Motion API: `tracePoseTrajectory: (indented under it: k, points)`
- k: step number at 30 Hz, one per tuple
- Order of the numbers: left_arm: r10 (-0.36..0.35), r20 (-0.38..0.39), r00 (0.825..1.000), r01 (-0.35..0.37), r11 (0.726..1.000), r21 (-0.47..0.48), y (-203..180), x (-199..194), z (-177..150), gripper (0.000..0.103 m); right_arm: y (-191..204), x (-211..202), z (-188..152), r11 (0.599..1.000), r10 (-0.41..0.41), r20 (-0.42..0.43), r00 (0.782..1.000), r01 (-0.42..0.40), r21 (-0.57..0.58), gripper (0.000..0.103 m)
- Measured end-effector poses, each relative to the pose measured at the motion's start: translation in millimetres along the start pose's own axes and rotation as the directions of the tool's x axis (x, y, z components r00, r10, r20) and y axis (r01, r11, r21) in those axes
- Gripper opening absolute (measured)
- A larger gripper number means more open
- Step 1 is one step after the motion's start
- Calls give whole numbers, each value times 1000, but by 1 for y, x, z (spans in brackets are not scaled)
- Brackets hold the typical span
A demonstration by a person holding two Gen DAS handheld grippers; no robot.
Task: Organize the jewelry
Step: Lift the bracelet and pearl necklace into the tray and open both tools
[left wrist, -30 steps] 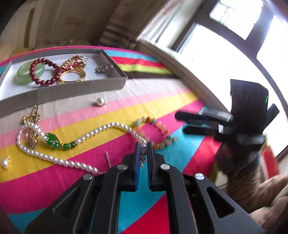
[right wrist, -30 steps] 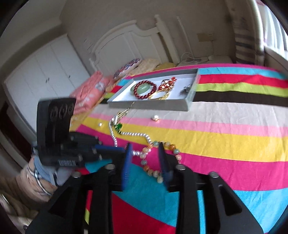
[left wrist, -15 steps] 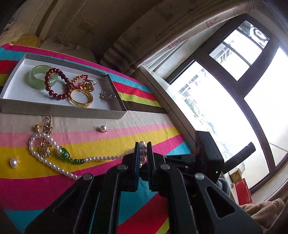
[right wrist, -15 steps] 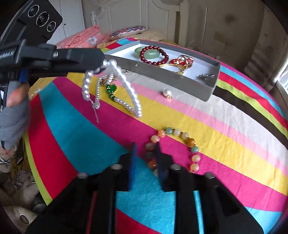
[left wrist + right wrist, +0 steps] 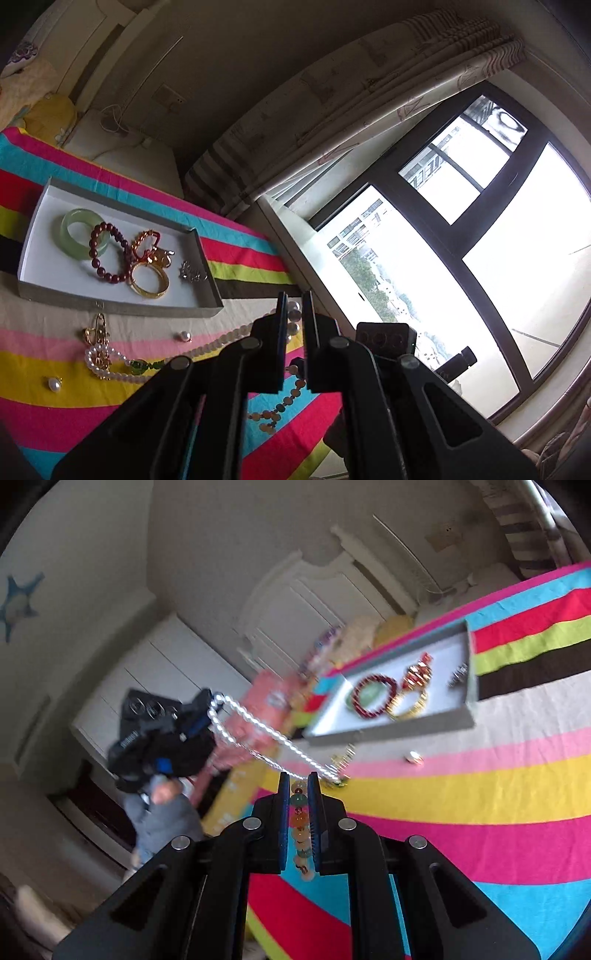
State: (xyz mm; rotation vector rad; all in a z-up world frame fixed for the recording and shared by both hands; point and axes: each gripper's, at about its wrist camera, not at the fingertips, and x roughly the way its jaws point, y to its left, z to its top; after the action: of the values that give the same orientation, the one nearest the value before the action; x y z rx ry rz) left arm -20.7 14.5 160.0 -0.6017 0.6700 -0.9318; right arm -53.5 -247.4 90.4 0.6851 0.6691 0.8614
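The left gripper (image 5: 294, 308) is clamped on the pearl necklace (image 5: 294, 317) at centre frame; the strand trails down left onto the striped bedspread (image 5: 44, 354). In the right wrist view, the right gripper (image 5: 298, 786) at lower centre has its jaws closed on the multicoloured bead bracelet (image 5: 300, 821), held between the pads. The grey tray (image 5: 110, 304), at left of the left wrist view, holds a green bangle (image 5: 75, 236), a dark red bead bracelet (image 5: 107, 254) and a gold bangle (image 5: 149, 282). A loose pearl (image 5: 184, 336) lies just below the tray.
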Motion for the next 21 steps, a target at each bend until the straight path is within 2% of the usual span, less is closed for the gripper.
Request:
tracePoseTrajectory:
  k: [3,9,21]
  points:
    - [-19,23,1000,19,1000,9,-11,-10,13,7,14,-3,10,1000,24,31,999,-23,-20,11]
    - [-36,50,998,34,998,45,-35,-18,37,7,32,-4,29,998,8,63,998,-4,-59,11]
    - [3,25,1000,-5,995,98,-53,12,59,7,16,30,58,998,-47,60,997,49,-37,12]
